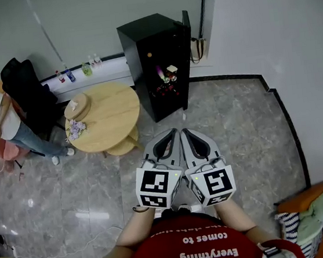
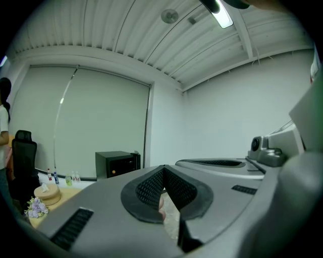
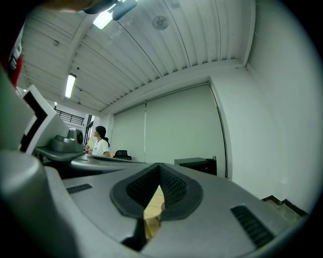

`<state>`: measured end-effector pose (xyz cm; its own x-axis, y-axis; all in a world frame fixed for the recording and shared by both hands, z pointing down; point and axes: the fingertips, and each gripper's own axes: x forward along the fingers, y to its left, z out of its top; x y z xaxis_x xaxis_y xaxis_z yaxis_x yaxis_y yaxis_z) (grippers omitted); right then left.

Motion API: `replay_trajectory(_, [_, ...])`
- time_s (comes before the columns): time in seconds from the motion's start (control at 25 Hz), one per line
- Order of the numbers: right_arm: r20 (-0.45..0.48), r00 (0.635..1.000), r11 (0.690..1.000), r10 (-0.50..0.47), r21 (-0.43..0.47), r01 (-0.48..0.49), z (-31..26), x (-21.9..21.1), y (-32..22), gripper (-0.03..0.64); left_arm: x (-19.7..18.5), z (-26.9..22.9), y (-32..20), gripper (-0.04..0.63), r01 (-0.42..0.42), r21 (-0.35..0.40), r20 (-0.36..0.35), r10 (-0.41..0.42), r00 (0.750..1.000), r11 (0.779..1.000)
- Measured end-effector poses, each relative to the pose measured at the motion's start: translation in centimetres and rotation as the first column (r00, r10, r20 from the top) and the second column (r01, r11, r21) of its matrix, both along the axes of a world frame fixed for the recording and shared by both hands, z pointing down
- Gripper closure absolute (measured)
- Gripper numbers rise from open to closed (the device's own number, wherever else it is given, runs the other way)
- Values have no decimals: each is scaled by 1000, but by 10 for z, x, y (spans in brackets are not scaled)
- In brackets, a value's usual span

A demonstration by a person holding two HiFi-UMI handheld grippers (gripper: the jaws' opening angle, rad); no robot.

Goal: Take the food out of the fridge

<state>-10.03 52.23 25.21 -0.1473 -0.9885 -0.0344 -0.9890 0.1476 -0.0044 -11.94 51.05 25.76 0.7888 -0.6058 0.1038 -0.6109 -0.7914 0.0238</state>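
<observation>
The left gripper and the right gripper are held side by side, nearly touching, close in front of the person's body. Both are roughly level and aimed forward, each with its jaws pressed together at the tips and nothing between them, which reads as a carrying pose for the approach, not a reach. Straight ahead of both grippers, and well apart from them, stands the small black box-shaped fridge against the pale wall. Its door is swung open on the right gripper's side, so the shelves face the grippers. The food, a cluster of small coloured items too small to tell apart, sits inside on those shelves. Ahead and off to the left gripper's side, just beside the fridge, is a round pale wooden table, probably the place to set things down. Grey stone-tiled floor lies between grippers and fridge, so the task looks barely begun: the next need is to close in and part one pair of jaws
</observation>
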Motion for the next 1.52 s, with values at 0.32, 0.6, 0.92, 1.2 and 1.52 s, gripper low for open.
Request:
replay_trajectory(0.32, [7,999,999,-46,-19,46,16,17,3,607,16,16,3,595,46,-20,2,-46,999,999])
replay_trajectory(0.6, [21,998,996,-60,-66,62,41,29,-28,607,29,40,-27,595,64,-61,29,-63,998,996])
replay_trajectory(0.92, [15,999,995,-46,-84,47,45,47,-123,607,47,43,-123,595,53,-69,5,-52,999,996])
replay_trajectory(1.2, [2,999,997,-37,-62,37,28,56,-233,607,57,27,-233,595,41,-44,-11,-42,999,998])
replay_trajectory(1.52, [5,1000,997,4,-77,-3,35,75,-311,607,75,34,-311,595,0,-64,-4,-1,1000,998])
